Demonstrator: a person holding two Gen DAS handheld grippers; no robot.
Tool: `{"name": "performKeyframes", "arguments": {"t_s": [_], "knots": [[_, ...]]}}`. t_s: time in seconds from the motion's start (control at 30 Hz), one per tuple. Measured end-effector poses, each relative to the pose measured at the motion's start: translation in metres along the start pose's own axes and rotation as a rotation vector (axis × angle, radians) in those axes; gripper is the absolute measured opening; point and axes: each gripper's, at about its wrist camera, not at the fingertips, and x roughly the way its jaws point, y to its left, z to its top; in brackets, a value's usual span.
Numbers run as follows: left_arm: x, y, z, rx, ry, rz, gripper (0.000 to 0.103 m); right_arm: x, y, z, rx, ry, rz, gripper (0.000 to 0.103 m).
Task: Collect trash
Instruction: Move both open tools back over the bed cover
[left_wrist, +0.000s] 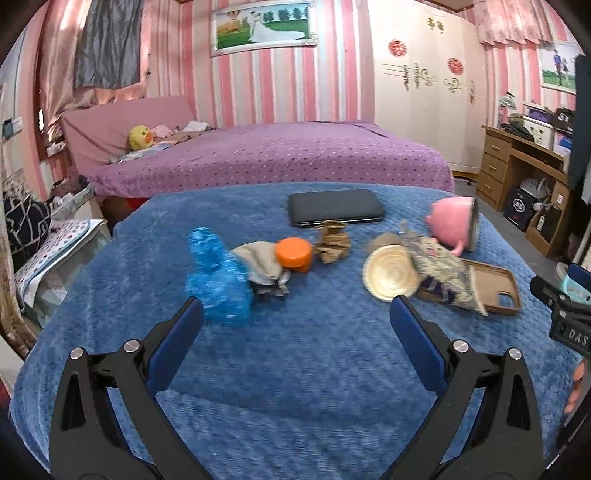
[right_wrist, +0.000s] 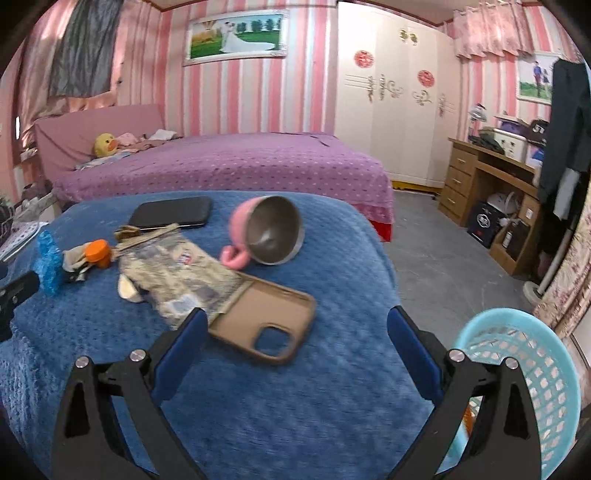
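Above the blue blanket (left_wrist: 295, 369) we hold both grippers, left (left_wrist: 295, 314) and right (right_wrist: 295, 325), spread wide and empty. Trash lies at twelve o'clock: a crumpled wrapper (left_wrist: 443, 269), perhaps foil, a brown paper wad (left_wrist: 332, 242); the basket (right_wrist: 535, 369) sits at four.

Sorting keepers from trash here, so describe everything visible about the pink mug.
The pink mug lies tipped on its side on the blue blanket, toward the far right part of the table. Its outside is pink with a curled pink handle resting low against the blanket; the inside looks grey and metallic, and appears empty. The mouth faces the right wrist camera. It sits just beyond the tan phone case, near the crumpled patterned wrapper; contact with either is unclear.
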Motion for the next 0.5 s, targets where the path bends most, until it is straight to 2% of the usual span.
{"name": "performKeyframes", "arguments": {"t_s": [0.1, 0.33, 0.5], "knots": [[0.006, 0.019, 0.003, -0.033, 0.021, -0.001, 0.097, 0.001, 0.018, 0.003, -0.047, 0.000, 0.013, 0.096], [0.021, 0.056, 0.008, -0.074, 0.049, 0.055, 0.097, 0.011, 0.053, 0.017, -0.159, 0.011, 0.040, 0.096], [0.037, 0.077, 0.006, -0.101, 0.093, 0.073, 0.097, 0.026, 0.068, 0.017, -0.190, 0.041, 0.063, 0.095]]}}
